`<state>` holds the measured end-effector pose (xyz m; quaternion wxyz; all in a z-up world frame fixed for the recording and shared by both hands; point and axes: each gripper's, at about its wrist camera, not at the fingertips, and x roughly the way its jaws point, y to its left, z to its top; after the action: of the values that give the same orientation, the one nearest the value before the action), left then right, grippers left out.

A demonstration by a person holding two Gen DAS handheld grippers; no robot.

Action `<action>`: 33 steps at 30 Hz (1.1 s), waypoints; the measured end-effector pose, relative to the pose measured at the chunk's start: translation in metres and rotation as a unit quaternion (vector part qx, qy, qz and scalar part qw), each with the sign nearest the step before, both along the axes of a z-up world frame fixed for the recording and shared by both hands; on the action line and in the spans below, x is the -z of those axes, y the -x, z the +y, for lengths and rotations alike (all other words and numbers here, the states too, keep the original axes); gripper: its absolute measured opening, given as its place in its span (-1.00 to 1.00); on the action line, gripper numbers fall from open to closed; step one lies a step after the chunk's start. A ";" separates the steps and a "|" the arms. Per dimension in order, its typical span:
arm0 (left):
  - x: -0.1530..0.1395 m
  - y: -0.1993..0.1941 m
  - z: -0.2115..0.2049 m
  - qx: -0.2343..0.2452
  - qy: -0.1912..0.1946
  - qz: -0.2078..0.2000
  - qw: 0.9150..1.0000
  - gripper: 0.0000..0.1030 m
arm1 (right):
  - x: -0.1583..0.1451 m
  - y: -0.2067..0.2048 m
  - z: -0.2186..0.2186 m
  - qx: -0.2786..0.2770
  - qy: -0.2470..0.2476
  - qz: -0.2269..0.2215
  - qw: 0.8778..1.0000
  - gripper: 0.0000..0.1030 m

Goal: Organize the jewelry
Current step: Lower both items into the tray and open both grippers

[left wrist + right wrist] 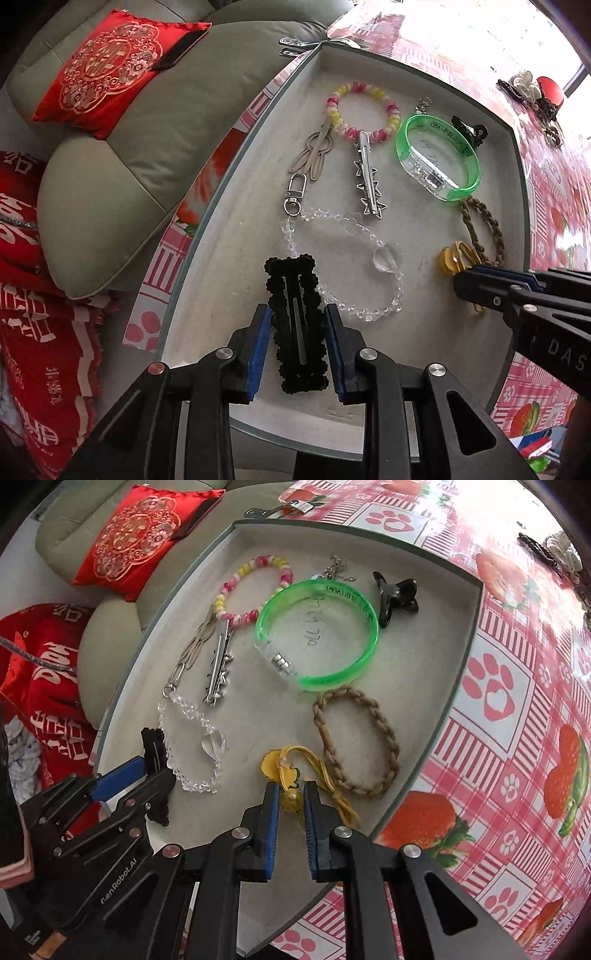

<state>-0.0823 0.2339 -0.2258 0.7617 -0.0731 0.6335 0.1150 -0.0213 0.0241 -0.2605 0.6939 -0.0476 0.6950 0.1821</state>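
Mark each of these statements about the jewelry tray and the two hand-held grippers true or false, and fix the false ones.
1. The left hand-held gripper has a black scalloped hair clip between its fingers. True.
2. The green bangle lies outside the tray. False: it lies inside the tray.
3. The right hand-held gripper is at the yellow cord charm. True.
4. The braided brown bracelet is looped through the green bangle. False: it lies beside it.
5. A black claw clip sits in the tray beyond the green bangle. True.
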 end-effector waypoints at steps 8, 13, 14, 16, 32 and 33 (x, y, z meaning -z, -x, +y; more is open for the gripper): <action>-0.002 0.003 -0.009 0.013 0.007 0.005 1.000 -0.30 | 0.001 0.002 0.003 0.000 -0.002 0.003 1.000 -0.72; -0.001 0.002 -0.013 0.015 0.003 0.010 1.000 -0.30 | 0.001 0.000 0.001 -0.003 -0.005 0.008 1.000 -0.71; -0.001 0.002 -0.013 0.014 0.004 0.010 1.000 -0.30 | 0.001 0.000 -0.001 -0.004 -0.005 0.008 1.000 -0.71; -0.001 0.002 -0.013 0.013 0.003 0.011 1.000 -0.30 | 0.001 0.000 -0.002 -0.004 -0.007 0.010 1.000 -0.71; -0.009 0.008 -0.013 0.013 0.000 0.012 1.000 -0.29 | -0.015 0.002 -0.001 0.003 -0.023 0.001 1.000 -0.57; -0.010 0.007 -0.013 0.013 0.000 0.011 1.000 0.03 | -0.019 0.002 -0.003 0.004 -0.025 -0.001 1.000 -0.57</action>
<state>-0.0897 0.2206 -0.2158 0.7561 -0.0635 0.6427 0.1054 -0.0228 0.0208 -0.2418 0.6963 -0.0282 0.6897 0.1966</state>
